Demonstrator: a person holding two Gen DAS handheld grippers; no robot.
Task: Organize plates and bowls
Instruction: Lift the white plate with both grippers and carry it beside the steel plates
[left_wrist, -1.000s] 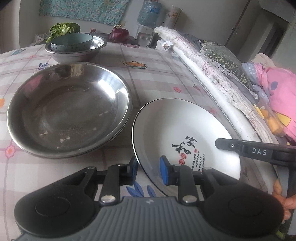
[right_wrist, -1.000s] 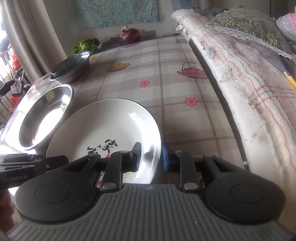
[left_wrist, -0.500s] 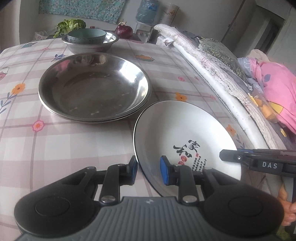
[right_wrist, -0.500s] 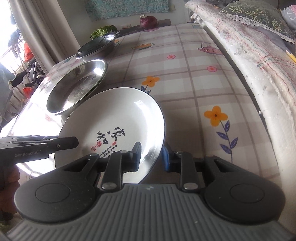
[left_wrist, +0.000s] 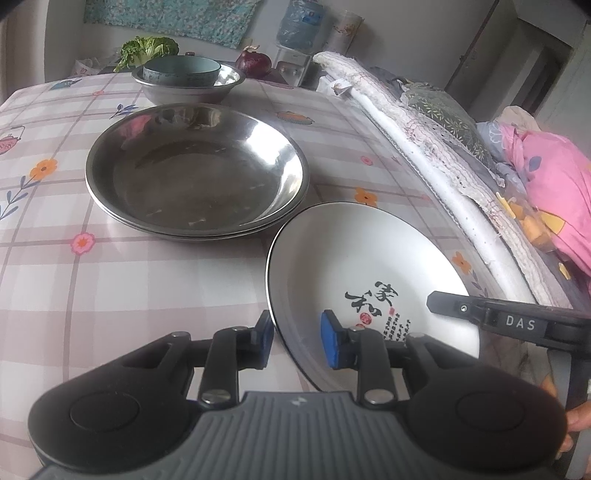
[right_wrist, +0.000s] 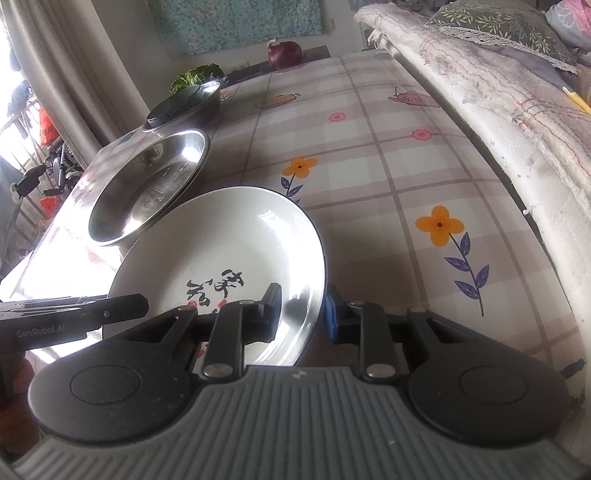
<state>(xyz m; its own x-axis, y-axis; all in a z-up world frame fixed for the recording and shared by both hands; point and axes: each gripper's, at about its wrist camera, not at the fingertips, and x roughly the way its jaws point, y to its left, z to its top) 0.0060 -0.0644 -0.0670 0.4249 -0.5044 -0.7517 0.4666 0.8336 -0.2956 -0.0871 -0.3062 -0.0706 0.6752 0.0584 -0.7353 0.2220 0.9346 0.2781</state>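
Observation:
A white plate (left_wrist: 369, 266) with black characters and a dark rim is gripped from both sides. My left gripper (left_wrist: 297, 341) is shut on its near left rim, one blue pad inside the plate and one outside. My right gripper (right_wrist: 303, 312) is shut on the right rim (right_wrist: 317, 258); its finger (left_wrist: 498, 321) shows at the plate's right edge in the left wrist view. The plate (right_wrist: 229, 243) sits tilted, just in front of two stacked steel plates (left_wrist: 195, 170). Farther back, a steel bowl (left_wrist: 188, 88) holds a blue-grey bowl (left_wrist: 181, 70).
The table has a checked flowered cloth (left_wrist: 129, 280). A padded bench with blankets (left_wrist: 424, 140) runs along its right side, with pink cloth (left_wrist: 554, 192) on it. Greens (left_wrist: 147, 48), a red onion (left_wrist: 253, 62) and a water bottle (left_wrist: 299, 26) stand at the far end.
Both grippers have drawn back with the white plate, so the steel plates now lie farther ahead. Over the last half second almost nothing has moved.

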